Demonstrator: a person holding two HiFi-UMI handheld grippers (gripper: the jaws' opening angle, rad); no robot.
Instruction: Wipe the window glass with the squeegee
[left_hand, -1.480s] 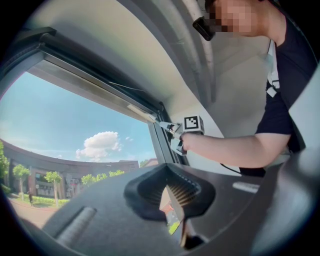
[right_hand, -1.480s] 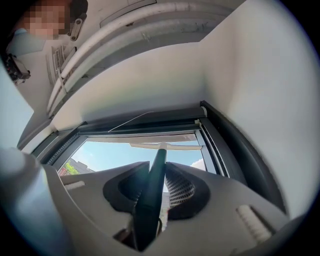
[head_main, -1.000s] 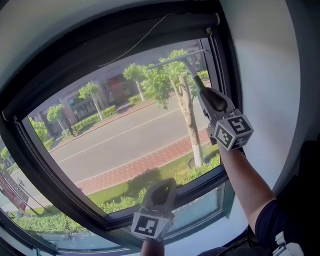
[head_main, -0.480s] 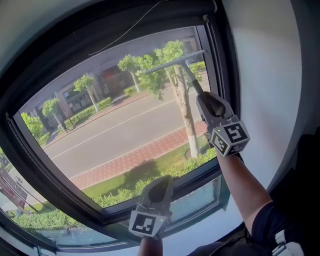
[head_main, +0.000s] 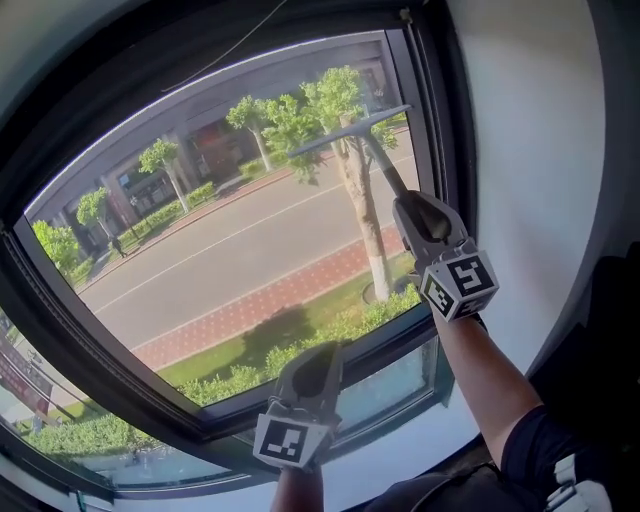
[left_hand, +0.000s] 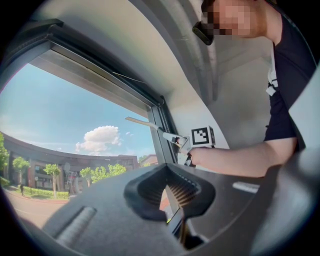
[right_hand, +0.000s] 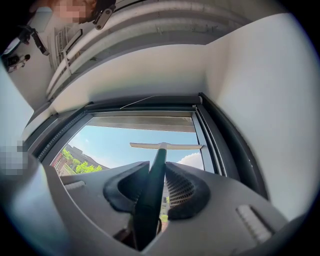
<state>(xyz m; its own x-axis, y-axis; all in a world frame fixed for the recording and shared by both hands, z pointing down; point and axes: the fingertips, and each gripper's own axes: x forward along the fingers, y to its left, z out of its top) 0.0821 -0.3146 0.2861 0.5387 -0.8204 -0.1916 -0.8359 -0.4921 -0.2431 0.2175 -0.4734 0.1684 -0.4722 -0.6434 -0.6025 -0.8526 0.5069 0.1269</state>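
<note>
The squeegee (head_main: 352, 125) rests with its pale blade against the upper right of the window glass (head_main: 220, 250); its dark handle slants down into my right gripper (head_main: 412, 212), which is shut on it. In the right gripper view the handle (right_hand: 154, 187) runs between the jaws up to the blade (right_hand: 167, 146). My left gripper (head_main: 318, 354) hangs by the lower window frame, jaws together with nothing between them. The left gripper view shows the squeegee (left_hand: 144, 122) and the right gripper (left_hand: 179, 142) beyond its own jaws (left_hand: 169, 175).
The dark window frame (head_main: 432, 130) runs just right of the blade, with a white wall (head_main: 530, 150) past it. A lower glass pane (head_main: 395, 385) sits below the crossbar. Trees, a road and buildings show outside. The person's arm (head_main: 485, 375) reaches up from the lower right.
The right gripper has drawn the squeegee down the glass, away from the top frame. The left gripper stays by the lower frame.
</note>
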